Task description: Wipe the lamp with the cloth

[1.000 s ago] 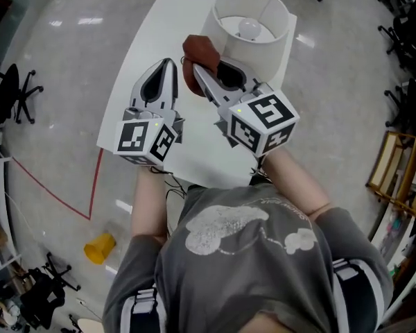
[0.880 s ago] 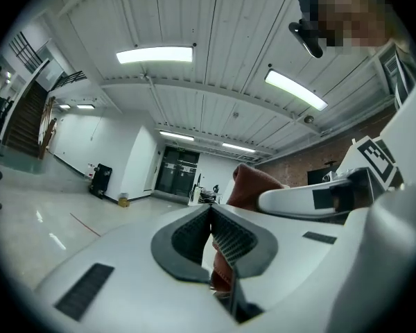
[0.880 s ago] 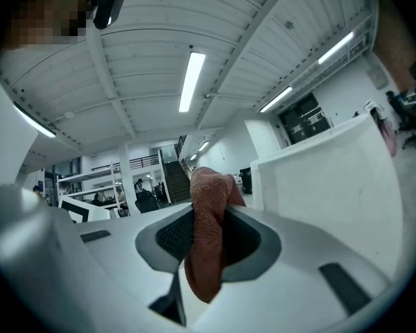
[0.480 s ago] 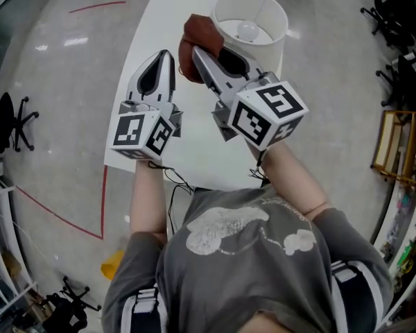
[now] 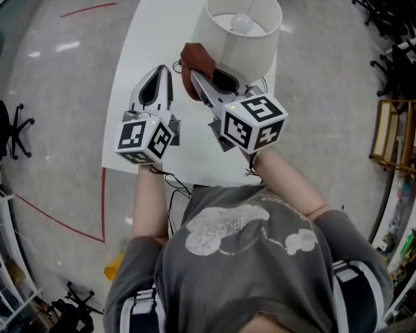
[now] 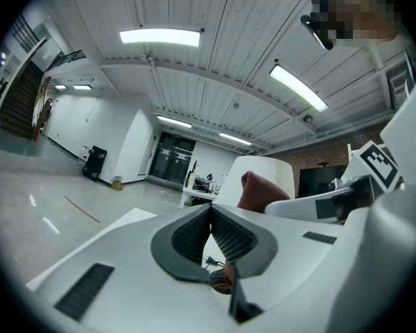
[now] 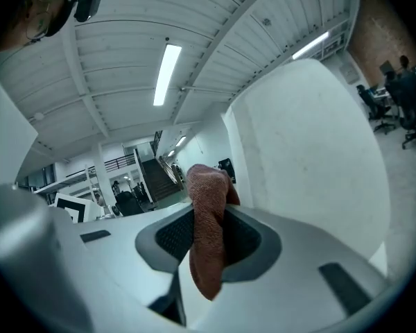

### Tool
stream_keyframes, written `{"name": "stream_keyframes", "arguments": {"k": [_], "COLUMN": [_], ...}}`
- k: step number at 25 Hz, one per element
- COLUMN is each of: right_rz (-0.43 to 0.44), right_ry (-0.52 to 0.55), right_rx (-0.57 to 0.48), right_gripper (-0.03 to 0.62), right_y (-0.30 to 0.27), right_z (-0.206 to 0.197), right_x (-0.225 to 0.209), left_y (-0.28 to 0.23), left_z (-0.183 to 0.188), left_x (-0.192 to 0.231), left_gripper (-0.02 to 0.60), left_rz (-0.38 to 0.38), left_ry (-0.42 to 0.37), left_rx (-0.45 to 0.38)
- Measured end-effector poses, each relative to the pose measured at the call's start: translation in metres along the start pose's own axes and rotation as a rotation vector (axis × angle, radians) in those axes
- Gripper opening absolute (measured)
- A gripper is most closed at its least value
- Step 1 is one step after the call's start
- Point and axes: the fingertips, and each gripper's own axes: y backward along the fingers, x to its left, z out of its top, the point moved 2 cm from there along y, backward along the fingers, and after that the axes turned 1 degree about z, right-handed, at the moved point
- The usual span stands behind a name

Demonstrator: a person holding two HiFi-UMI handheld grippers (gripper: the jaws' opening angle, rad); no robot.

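Now my R gripper (image 5: 196,82) is clamped tight on the cloth (image 5: 194,57), right by the lamp (image 5: 237,44) shade; L gripper (image 5: 163,71) is closed w/ nothing in it.

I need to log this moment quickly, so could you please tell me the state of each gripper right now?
Left gripper: closed, nothing between its jaws.
Right gripper: closed on the reddish-brown cloth.

Bright, even overhead light from long white ceiling strip lamps (image 6: 159,37); glare patches on glossy grey floor (image 5: 52,47). Gripper views fisheye-bent, corners black. Rust-brown terry cloth (image 7: 208,241) sharp close up.
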Motion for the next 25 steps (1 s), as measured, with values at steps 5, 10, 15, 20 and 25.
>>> {"name": "stream_keyframes", "arguments": {"k": [5, 10, 15, 20, 25], "right_rz": [0.000, 0.009, 0.095, 0.211, 0.357], "right_ry": [-0.009, -0.001, 0.036, 0.067, 0.105], "right_rx": [0.085, 0.149, 0.194, 0.257, 0.297], "right_gripper": [0.092, 0.091, 0.091, 0.091, 0.092], "right_y": [0.006, 0.010, 0.018, 0.031, 0.038], "right_z": [-0.032, -0.055, -0.067, -0.076, -0.079], "right_x": [-0.010, -0.019, -0.025, -0.035, -0.031], "left_y": [0.009, 0.019, 0.034, 0.043, 0.054], "left_z": [-0.027, -0.056, -0.079, -0.085, -0.083], "left_x": [-0.002, -0.004, -0.015, -0.035, -0.046], "left_gripper": [0.008, 0.008, 0.008, 0.008, 0.008], "left_rz": [0.045, 0.099, 0.175, 0.276, 0.397], "left_ry": [0.032, 0.103, 0.112, 0.113, 0.100], "left_rx": [0.040, 0.077, 0.109, 0.089, 0.053]}}
